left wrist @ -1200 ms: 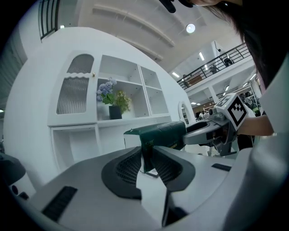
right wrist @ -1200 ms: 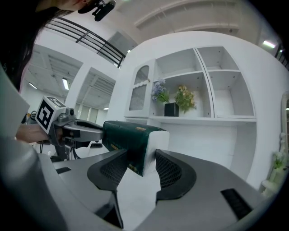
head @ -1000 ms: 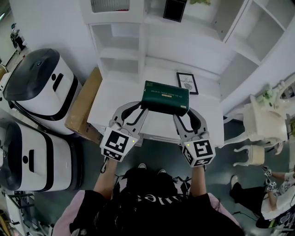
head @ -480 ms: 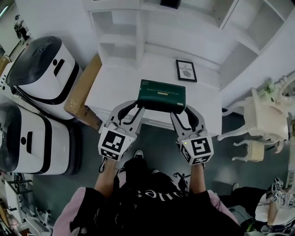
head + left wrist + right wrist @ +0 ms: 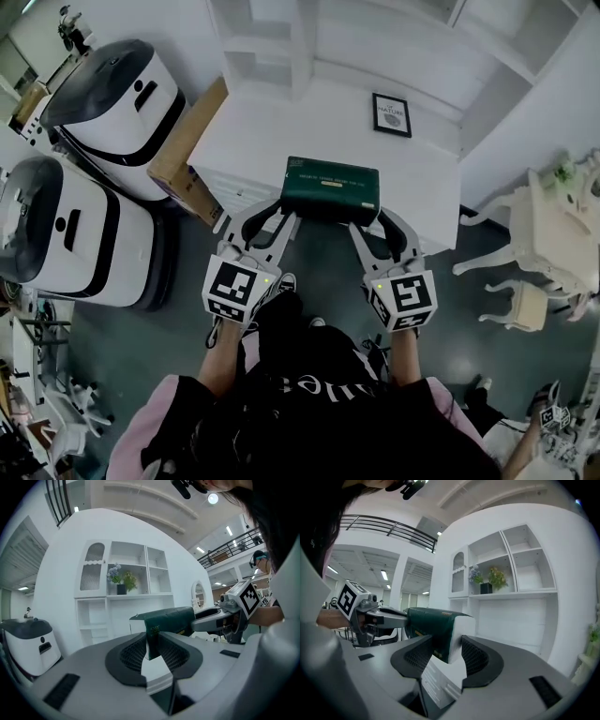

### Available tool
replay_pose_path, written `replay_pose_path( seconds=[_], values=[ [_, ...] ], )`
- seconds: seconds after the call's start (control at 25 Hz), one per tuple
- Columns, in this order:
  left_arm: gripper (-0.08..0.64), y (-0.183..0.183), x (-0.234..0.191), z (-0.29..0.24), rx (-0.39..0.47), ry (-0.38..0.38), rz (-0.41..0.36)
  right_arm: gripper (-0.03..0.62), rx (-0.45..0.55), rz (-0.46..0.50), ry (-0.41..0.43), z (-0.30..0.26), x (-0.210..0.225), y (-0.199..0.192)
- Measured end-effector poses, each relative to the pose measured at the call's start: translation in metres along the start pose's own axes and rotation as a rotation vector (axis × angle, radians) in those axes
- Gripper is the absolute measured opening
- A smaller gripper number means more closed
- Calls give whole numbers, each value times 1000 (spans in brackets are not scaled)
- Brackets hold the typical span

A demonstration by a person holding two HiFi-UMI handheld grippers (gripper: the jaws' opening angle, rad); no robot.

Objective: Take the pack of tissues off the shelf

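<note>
The white counter (image 5: 262, 141) below the shelves (image 5: 261, 42) fills the head view from 11 to 1 o'clock, with the green pack of tissues (image 5: 331, 187) over its near edge. Your left gripper (image 5: 283, 217) clamps the pack's 9 o'clock end, your right gripper (image 5: 364, 228) its 3 o'clock end.

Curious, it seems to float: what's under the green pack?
Nothing props it: the left tool and right tool clamp the green pack at its ends. Below lie the white counter's edge and grey floor; the spot beneath is covered.
</note>
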State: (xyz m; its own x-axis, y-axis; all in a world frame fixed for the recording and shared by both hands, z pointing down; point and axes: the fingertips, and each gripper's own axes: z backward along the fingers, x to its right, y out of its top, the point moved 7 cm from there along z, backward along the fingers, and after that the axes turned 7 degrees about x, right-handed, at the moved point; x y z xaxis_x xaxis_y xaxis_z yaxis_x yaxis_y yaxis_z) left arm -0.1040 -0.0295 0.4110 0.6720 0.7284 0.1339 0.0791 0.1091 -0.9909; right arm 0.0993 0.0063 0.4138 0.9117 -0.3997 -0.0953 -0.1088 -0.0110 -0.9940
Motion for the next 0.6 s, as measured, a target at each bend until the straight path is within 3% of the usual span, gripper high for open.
replay_pose_path(
  seconds=[0.6],
  values=[
    [87, -8, 47, 77, -32, 106, 14, 219, 2, -26, 103, 49, -48, -17]
  ],
)
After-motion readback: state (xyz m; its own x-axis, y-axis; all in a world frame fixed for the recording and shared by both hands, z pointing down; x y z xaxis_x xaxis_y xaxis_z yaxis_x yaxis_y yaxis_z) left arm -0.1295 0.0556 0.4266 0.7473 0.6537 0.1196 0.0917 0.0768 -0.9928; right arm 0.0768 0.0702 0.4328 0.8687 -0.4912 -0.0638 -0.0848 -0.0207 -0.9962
